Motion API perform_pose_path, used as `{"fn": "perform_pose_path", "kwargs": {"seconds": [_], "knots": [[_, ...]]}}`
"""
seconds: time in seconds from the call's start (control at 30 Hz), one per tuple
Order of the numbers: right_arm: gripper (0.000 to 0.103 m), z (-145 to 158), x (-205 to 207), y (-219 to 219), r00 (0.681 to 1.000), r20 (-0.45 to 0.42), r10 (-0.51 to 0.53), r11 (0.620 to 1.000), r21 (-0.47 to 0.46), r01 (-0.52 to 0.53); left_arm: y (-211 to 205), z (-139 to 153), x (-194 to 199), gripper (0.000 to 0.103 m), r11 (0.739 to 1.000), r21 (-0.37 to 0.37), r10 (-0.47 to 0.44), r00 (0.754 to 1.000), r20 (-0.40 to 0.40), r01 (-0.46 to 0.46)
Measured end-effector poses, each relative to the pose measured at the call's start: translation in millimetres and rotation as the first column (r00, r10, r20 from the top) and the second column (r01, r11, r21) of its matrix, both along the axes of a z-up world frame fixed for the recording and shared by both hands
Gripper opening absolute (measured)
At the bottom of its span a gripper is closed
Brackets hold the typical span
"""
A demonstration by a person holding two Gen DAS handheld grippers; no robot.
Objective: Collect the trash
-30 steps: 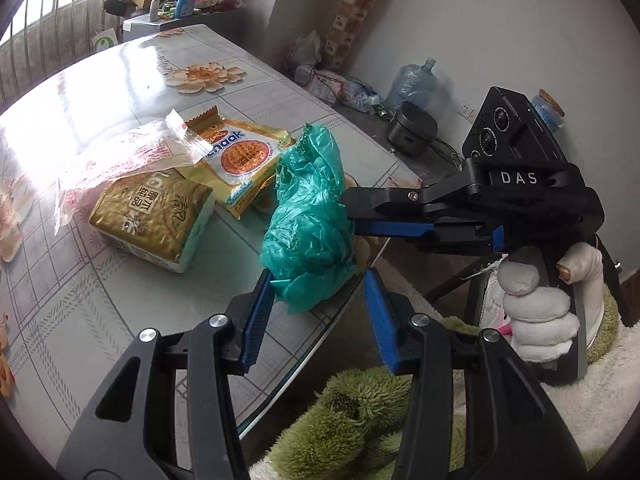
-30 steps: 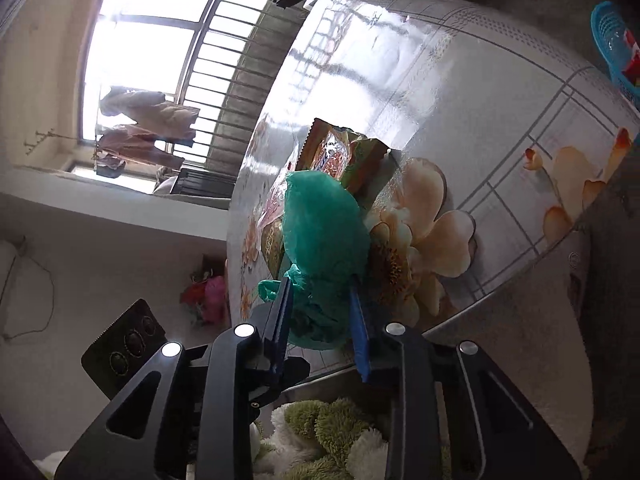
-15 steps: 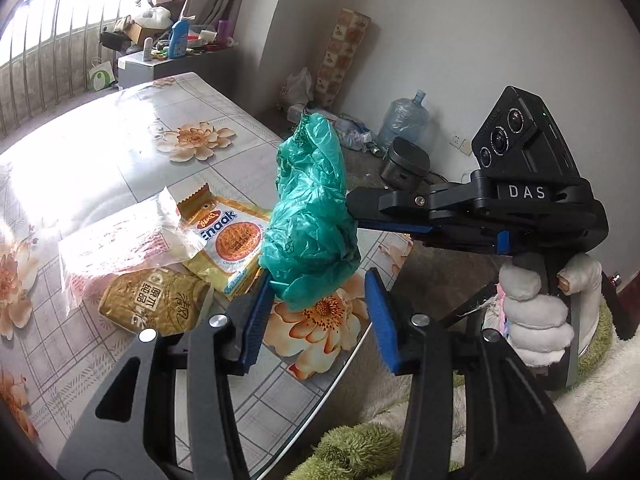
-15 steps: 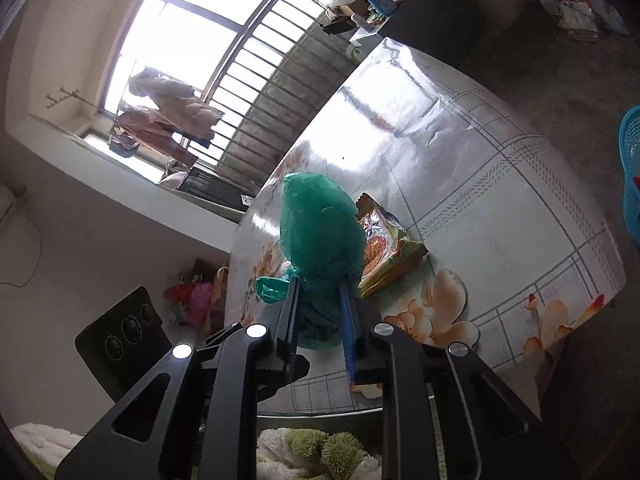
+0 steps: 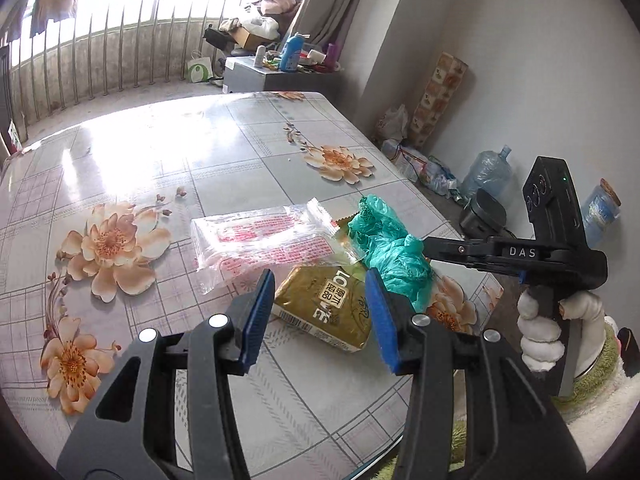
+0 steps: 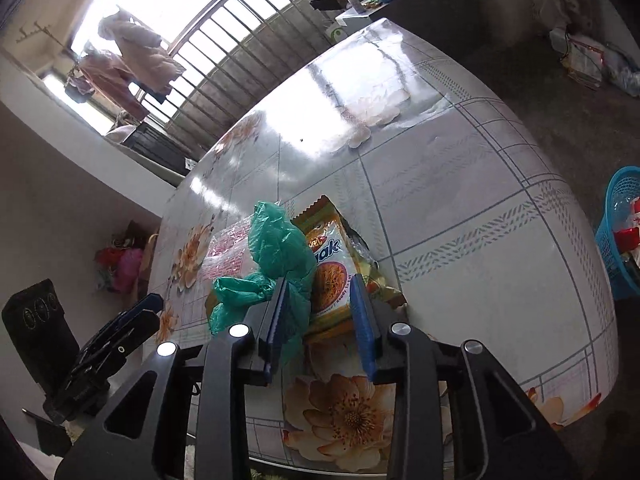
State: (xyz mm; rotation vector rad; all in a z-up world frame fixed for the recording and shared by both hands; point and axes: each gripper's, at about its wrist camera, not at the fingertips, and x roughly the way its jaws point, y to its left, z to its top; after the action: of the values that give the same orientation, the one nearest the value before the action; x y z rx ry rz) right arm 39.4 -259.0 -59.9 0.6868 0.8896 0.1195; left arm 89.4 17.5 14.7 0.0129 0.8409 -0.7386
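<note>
1. The right gripper (image 6: pixel 320 320) is opening its jaws; the green plastic bag (image 6: pixel 280 248) lies against the left pad at frame centre.
2. The left gripper (image 5: pixel 320 316) gapes empty.
3. The wrappers (image 5: pixel 276 240) lie uncollected on the table (image 5: pixel 160 152), so most work remains.
</note>
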Motion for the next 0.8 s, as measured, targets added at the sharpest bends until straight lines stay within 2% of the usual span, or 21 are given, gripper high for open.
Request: {"fn": "perform_pose_path", "kwargs": {"seconds": [0.07,0.13,0.27,0.4,0.57,0.73,0.8], "knots": [[0.036,1.5,1.0,-1.7,1.0,0.004,-0.01,1.0,0.005,0.01,6.2,-3.0,4.1,0.044,0.999,0.023,0.032,0.999,0.014,-0.032],[0.038,3.9,1.3,0.7,1.0,0.009,-0.018,1.0,0.003,0.018,7.6,-5.4,5.4,0.044,0.994,0.088,0.051,0.996,0.077,-0.058],[0.04,11.0,0.5,4.8,1.0,0.016,-0.019,1.0,-0.02,0.019,2.5,-13.2,3.7,0.044,0.97,0.237,0.01,0.977,0.212,-0.062],[0.041,12.7,2.6,7.8,1.0,0.008,-0.022,0.999,-0.027,0.022,-7.0,-25.9,1.7,0.044,0.919,0.392,-0.09,0.948,0.305,-0.039],[0.041,13.1,7.8,14.9,1.0,-0.005,-0.022,0.999,-0.035,0.022,-14.6,-36.8,5.9,0.044,0.865,0.5,-0.226,0.917,0.329,0.034],[0.041,12.0,9.4,20.0,0.999,-0.017,-0.029,0.999,-0.041,0.028,-30.2,-49.1,10.1,0.044,0.781,0.612,-0.41,0.841,0.352,0.125],[0.041,12.5,10.0,20.7,0.999,-0.02,-0.035,0.998,-0.045,0.034,-34.9,-52.3,13.6,0.044,0.762,0.63,-0.45,0.821,0.351,0.148]]}}
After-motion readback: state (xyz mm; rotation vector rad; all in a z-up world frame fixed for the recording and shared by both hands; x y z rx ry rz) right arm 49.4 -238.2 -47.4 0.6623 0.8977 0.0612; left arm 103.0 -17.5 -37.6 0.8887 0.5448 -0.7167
